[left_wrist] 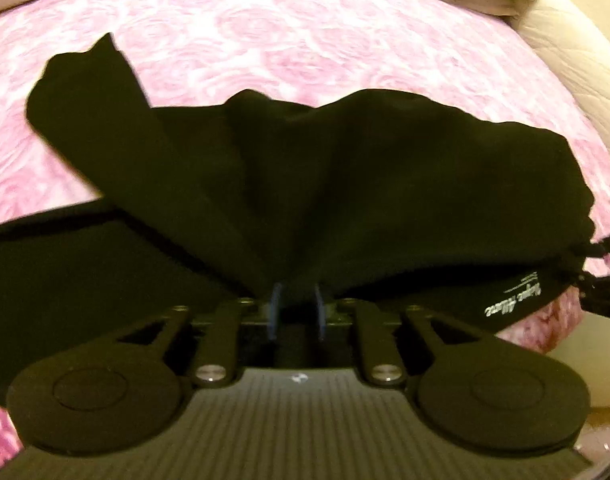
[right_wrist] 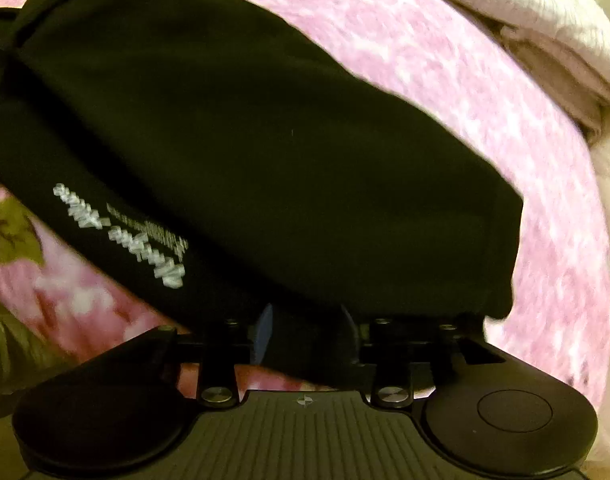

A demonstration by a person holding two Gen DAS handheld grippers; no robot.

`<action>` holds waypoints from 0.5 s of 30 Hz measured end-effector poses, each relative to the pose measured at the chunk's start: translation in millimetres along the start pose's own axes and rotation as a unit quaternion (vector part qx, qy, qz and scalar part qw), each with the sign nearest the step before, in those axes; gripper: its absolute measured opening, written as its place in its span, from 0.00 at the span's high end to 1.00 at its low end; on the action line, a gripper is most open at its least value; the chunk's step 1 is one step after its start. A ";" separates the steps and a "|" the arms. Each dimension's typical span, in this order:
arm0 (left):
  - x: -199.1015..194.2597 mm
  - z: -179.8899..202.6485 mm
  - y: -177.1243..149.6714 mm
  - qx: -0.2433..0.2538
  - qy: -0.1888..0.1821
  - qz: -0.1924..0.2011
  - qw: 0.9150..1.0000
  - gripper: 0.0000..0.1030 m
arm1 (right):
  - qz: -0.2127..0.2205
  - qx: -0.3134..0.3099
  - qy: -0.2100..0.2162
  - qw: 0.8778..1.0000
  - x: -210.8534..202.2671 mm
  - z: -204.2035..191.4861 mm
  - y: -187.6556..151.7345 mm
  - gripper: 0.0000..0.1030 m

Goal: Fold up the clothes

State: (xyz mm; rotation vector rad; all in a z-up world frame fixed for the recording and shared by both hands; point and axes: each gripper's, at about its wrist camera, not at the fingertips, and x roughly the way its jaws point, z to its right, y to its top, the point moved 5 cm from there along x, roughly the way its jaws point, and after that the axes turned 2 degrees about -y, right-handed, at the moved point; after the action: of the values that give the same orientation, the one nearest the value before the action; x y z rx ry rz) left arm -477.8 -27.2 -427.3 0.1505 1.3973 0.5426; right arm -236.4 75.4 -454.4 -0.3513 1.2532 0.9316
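Folding mid-carry: left tool (left_wrist: pixel 296 312) and right tool (right_wrist: pixel 305 336) each clamped on bunched cloth of the black garment (left_wrist: pixel 305 184), lifted above the pink floral bed (left_wrist: pixel 265 32); next move likely calls for lowering both edges level, then releasing.

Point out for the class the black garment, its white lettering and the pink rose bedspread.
black garment (left_wrist: pixel 345 168): left wrist view, on the bunched cloth above the fingers.
white lettering (right_wrist: pixel 121 236): right wrist view, on the printed words.
pink rose bedspread (left_wrist: pixel 265 32): left wrist view, on bare bedspread beyond the garment.
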 end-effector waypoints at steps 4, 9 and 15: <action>-16.5 6.4 -5.3 -0.004 -0.004 0.031 0.999 0.80 | 0.028 0.049 0.021 0.998 -8.5 9.8 -6.8 0.60; -21.5 -1.3 -11.8 -0.045 -0.029 0.047 0.997 0.79 | 0.064 0.245 0.059 0.966 -19.6 33.5 -8.0 0.59; -11.2 -44.0 -16.4 -0.099 -0.089 0.079 0.988 0.78 | 0.120 0.464 0.101 0.872 -7.9 43.5 -17.9 0.59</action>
State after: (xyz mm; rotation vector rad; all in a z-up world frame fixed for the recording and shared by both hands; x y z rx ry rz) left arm -516.4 -55.8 -432.3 0.1459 1.1559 0.7785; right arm -194.7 91.4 -437.8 0.4938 1.8121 0.4018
